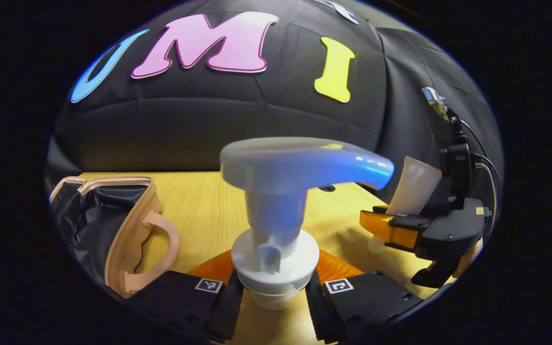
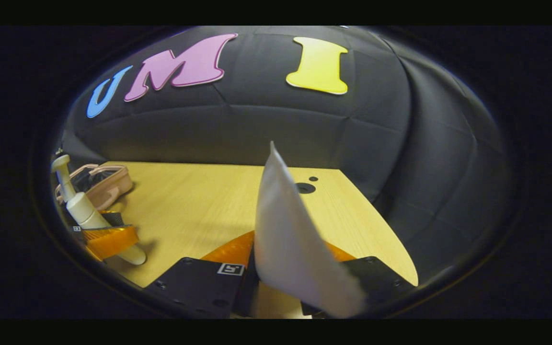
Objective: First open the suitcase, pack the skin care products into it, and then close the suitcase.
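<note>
White pump bottle (image 1: 275,239) upright, left tool (image 1: 276,292) clamping.

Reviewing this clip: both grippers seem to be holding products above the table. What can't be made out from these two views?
- Pump bottle: left gripper view, its body is cut off below the jaws.
- White tube: right gripper view, lower end blurred and hidden between the jaws.
- Suitcase: left gripper view, open, but the interior is dark and cropped by the edge; contents unreadable.
- Suitcase, right gripper view: too small, partly behind the bottle.
</note>
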